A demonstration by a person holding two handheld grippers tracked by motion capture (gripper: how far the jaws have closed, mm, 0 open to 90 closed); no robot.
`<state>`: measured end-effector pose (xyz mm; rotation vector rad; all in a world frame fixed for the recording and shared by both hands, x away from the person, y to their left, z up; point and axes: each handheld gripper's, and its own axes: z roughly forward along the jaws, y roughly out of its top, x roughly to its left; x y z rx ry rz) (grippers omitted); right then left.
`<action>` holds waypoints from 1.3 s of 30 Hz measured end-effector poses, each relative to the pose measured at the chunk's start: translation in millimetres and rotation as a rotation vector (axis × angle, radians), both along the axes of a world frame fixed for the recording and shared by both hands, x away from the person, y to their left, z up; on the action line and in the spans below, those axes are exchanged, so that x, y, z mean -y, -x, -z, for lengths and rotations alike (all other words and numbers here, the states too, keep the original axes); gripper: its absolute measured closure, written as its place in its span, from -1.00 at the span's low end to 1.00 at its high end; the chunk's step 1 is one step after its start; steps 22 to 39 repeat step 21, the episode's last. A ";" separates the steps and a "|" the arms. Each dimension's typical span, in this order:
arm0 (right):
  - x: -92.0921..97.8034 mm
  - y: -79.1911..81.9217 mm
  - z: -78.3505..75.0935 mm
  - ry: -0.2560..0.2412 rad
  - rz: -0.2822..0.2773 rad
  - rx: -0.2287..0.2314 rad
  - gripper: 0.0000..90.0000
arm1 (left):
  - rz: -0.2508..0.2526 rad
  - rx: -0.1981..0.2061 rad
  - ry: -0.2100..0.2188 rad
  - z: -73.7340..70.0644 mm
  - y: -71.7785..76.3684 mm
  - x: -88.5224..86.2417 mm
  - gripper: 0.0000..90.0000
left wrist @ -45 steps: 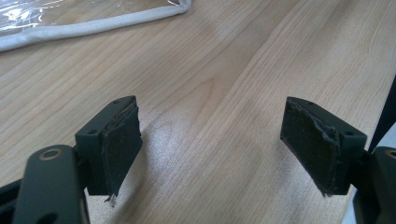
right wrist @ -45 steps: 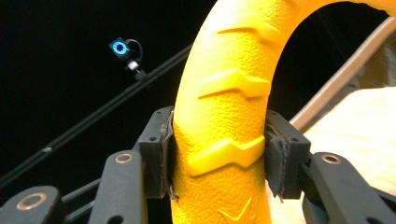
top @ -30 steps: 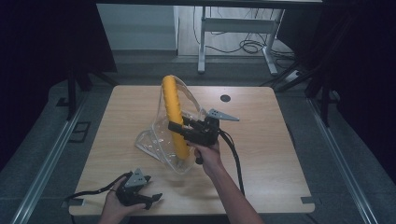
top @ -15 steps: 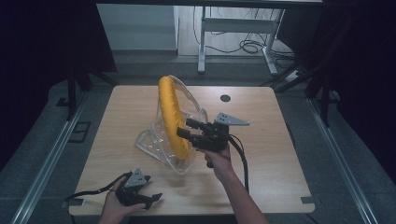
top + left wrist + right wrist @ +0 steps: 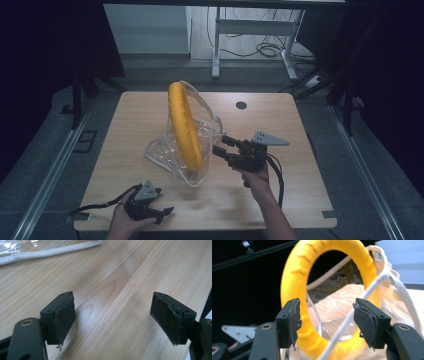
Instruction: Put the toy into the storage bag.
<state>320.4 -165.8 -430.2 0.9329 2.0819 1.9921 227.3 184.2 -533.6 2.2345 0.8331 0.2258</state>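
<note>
A yellow ring point(image 5: 185, 125) stands on edge inside a clear plastic bag point(image 5: 162, 152) with white piping, near the middle of the wooden table point(image 5: 300, 200). My right gripper point(image 5: 220, 144) hovers just right of the bag, open, jaws pointing left at the ring without touching it. The right gripper view has the ring point(image 5: 292, 277) and the bag's clear wall point(image 5: 397, 297) just beyond the open right gripper point(image 5: 327, 322). My left gripper point(image 5: 165, 214) rests low near the table's front left edge. It is open over bare wood point(image 5: 115, 320), with the bag's white edge point(image 5: 50, 251) farther off.
A small dark round hole point(image 5: 241, 105) sits in the tabletop at the back right. Beyond the far edge are desk legs and floor cables point(image 5: 250, 30). Dark curtains flank both sides. Bare wood lies right of and in front of the bag.
My right gripper has drawn back to the right, away from the ring, which stays upright in the bag. The left gripper has stayed put.
</note>
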 end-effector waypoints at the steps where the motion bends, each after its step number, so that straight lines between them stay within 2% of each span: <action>1: 0.0 0.0 0.0 0.000 0.000 0.000 -0.15 | 0.000 0.000 0.000 0.0 0.0 0.0 -0.55; 9: 15.1 5.6 21.4 0.082 0.069 0.007 -0.15 | -0.006 -0.006 0.007 0.2 -1.1 0.8 -0.55; 14: 14.7 5.7 25.4 0.108 0.079 0.005 -0.15 | -0.007 -0.002 0.001 0.0 -1.2 0.2 -0.55; 39: 14.0 8.7 25.9 0.117 0.069 0.004 -0.17 | 0.000 0.004 -0.006 -0.3 0.6 -0.6 -0.56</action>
